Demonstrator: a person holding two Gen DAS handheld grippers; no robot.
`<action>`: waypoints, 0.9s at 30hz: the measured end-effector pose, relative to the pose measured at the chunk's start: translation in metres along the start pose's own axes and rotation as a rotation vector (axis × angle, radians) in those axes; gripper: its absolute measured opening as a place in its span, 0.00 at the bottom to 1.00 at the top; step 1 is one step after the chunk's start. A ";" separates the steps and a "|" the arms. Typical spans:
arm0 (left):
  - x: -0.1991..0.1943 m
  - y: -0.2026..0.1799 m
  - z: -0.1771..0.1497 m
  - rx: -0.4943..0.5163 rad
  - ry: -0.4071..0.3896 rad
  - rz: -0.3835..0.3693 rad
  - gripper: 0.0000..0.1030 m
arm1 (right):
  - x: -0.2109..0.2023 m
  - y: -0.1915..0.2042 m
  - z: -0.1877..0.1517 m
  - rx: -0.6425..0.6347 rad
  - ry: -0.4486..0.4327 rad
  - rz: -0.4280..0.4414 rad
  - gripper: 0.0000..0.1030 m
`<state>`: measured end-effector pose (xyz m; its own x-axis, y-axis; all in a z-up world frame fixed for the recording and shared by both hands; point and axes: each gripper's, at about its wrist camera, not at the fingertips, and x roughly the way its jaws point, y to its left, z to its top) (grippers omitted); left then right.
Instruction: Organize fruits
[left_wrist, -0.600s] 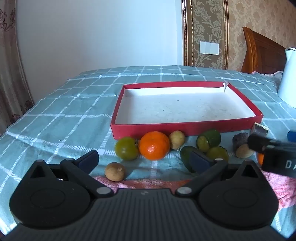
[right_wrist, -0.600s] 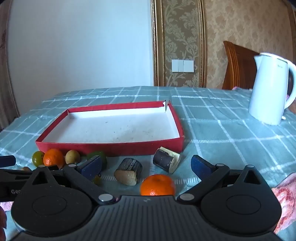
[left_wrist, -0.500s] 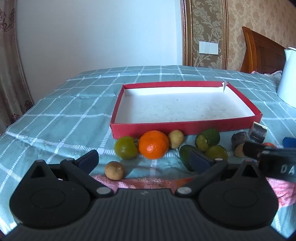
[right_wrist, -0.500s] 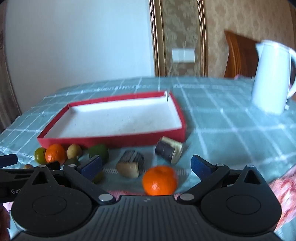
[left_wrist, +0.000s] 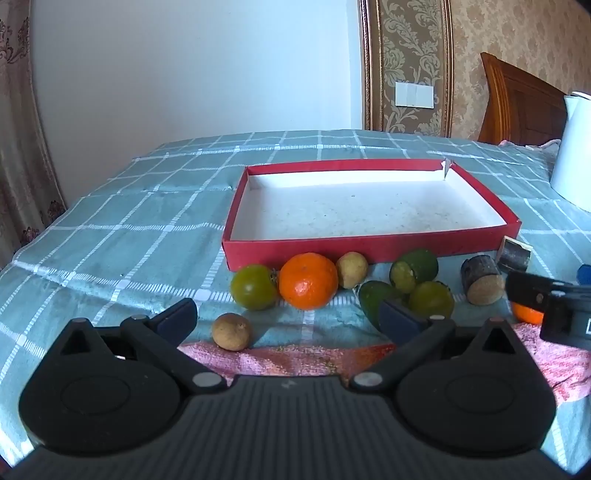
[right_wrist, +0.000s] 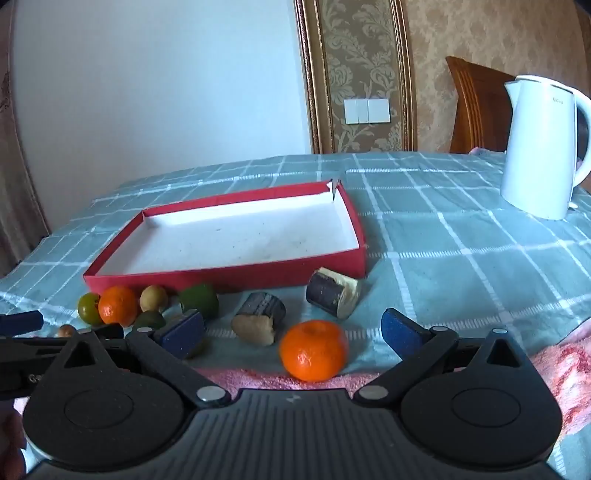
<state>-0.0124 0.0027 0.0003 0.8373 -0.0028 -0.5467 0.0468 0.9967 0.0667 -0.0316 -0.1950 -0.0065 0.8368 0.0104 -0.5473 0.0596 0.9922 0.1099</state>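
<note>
Change: right gripper (right_wrist: 291, 330) drawn nearer the lone orange (right_wrist: 313, 350) than half a second back, fruit now larger between its pads; left-wrist view hardly shifted.
Left gripper (left_wrist: 286, 319): pads spread apart, clamped on nothing, hovering over the small brown fruit (left_wrist: 231, 331) at the pink towel (left_wrist: 295, 356) edge.
Row along the box front, left-wrist view: green tomato (left_wrist: 254, 287), touching the big orange (left_wrist: 308, 280), then a pale round fruit (left_wrist: 352, 270) against the red wall.
Green cluster: three green fruits (left_wrist: 413, 266) bunched just right of that, one partly behind the left gripper's right pad.
Box (left_wrist: 369, 245): red sides, white floor, nothing inside, on the checked tablecloth (left_wrist: 129, 229).
Dark stubs: two cut pieces (right_wrist: 260, 317), one near the box corner, the other just left of it.
Right gripper: pads wide apart, holding nothing, lone orange sitting on the cloth between them.
Kettle (right_wrist: 543, 147): white, upright, far right, well apart from the fruit.
</note>
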 end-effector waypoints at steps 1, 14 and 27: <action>0.000 0.001 -0.001 -0.001 0.003 -0.003 1.00 | -0.002 0.001 -0.002 -0.009 -0.016 -0.017 1.00; -0.001 0.001 -0.002 -0.008 0.003 -0.038 1.00 | -0.003 -0.004 -0.003 -0.005 -0.067 -0.080 1.00; 0.003 0.005 -0.007 -0.018 0.010 -0.047 1.00 | 0.009 -0.004 -0.006 -0.029 0.000 -0.073 1.00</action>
<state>-0.0132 0.0087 -0.0072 0.8292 -0.0487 -0.5568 0.0758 0.9968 0.0256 -0.0281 -0.1978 -0.0170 0.8308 -0.0623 -0.5530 0.1051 0.9934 0.0459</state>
